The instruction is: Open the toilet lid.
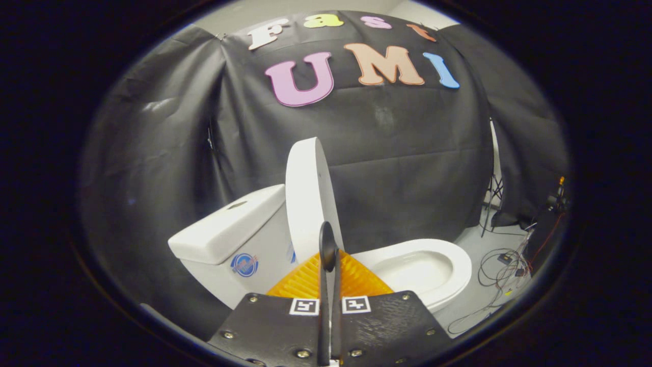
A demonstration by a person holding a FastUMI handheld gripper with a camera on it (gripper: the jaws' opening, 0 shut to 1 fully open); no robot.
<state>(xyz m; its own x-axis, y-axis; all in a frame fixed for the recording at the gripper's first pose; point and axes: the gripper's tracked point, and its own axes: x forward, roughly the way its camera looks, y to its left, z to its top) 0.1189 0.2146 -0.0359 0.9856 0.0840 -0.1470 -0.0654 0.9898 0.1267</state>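
I see a pale grey floor (476, 237) carrying the white toilet (423, 270), which stands directly on it with its tank (229, 229) toward the black cloth wall. Beside the bowl, loose cables (501, 272) lie tangled on the floor, running toward what looks like a small dark device (505, 258), though it is too small to be sure.

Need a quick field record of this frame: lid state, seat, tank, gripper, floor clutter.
lid: toilet lid raised, standing near upright just ahead of the fingers
seat: toilet seat down, bowl exposed
tank: tank beside the raised lid
gripper: gripper fingers together, nothing seen held between them
floor: cables lying beyond the bowl, by the booth wall
task status: lid looks open
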